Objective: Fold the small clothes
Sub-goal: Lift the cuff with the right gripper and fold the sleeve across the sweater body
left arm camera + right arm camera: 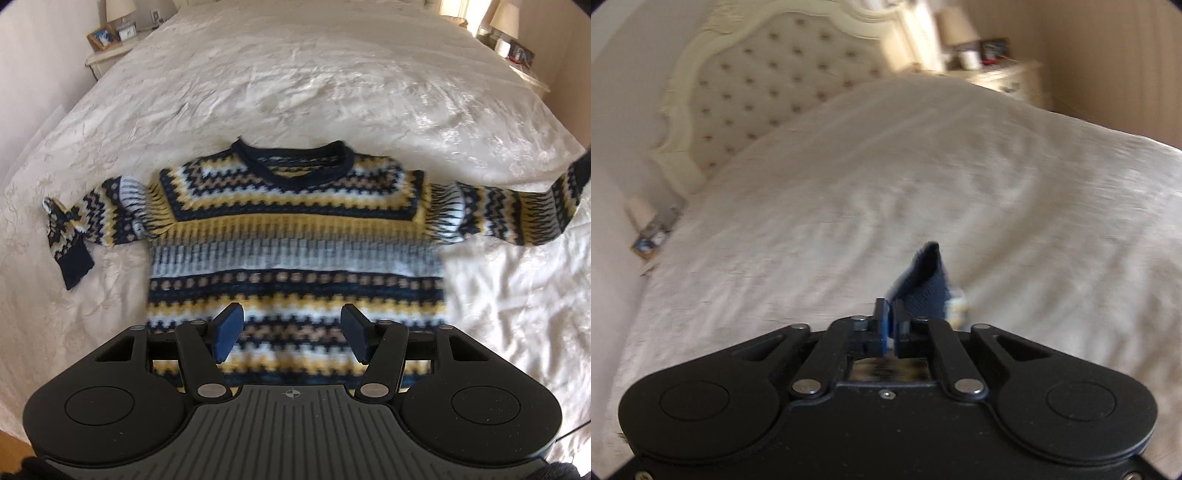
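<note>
My right tongs point(891, 325) are clamped on the navy cuff point(925, 286) of one sleeve, lifted off the bed point(849, 192). My left tongs point(291, 334) hang half-open, empty, over the hem of the patterned sweater point(295, 236), which lies flat mid-bed w/ its other sleeve point(85, 225) crumpled. Risk: thin cuff pinch slips, or pulling drags the body askew.

I see a bed point(295, 74) under a rumpled white cover point(369, 110). A patterned sweater point(295, 236) lies flat on it.
</note>
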A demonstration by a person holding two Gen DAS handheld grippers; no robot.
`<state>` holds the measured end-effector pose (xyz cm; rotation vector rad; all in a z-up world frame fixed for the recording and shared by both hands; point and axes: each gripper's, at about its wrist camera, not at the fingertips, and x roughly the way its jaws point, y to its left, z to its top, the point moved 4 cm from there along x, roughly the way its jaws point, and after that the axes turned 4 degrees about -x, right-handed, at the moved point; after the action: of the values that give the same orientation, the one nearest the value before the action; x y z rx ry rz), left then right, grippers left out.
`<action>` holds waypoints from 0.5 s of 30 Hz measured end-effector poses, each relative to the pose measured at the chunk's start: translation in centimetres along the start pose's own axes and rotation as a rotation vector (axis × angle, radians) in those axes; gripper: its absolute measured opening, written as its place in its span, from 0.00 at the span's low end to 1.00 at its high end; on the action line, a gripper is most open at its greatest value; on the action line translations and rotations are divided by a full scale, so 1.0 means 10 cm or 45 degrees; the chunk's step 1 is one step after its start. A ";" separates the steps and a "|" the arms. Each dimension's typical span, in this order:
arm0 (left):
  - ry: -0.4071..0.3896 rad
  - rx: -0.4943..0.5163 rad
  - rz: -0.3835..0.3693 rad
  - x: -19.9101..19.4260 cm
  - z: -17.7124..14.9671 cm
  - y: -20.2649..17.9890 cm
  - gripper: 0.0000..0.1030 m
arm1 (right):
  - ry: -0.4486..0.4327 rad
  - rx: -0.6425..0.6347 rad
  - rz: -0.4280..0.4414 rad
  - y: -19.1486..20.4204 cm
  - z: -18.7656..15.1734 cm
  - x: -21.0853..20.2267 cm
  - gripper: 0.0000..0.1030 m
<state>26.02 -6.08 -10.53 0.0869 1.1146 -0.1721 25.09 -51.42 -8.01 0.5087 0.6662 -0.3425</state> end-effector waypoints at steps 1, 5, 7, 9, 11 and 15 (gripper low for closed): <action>0.001 -0.007 -0.015 0.03 0.01 0.12 0.56 | -0.009 -0.017 0.032 0.24 0.00 0.03 0.06; -0.030 0.010 -0.016 0.09 0.13 0.73 0.56 | 0.005 -0.090 0.175 1.35 -0.12 0.12 0.06; -0.050 0.027 0.021 0.13 0.20 1.03 0.56 | 0.036 -0.150 0.254 1.89 -0.27 0.25 0.06; -0.051 0.036 0.046 0.16 0.26 1.28 0.56 | 0.071 -0.200 0.291 2.31 -0.45 0.41 0.07; -0.052 0.028 0.064 0.17 0.32 1.52 0.56 | 0.140 -0.220 0.316 2.65 -0.69 0.62 0.13; -0.062 -0.001 0.110 0.21 0.42 1.89 0.56 | 0.231 -0.282 0.159 2.85 -1.20 1.00 0.57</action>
<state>34.01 11.63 -10.88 0.1295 1.0607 -0.0963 39.55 -22.73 -13.12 0.3698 0.8333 -0.1032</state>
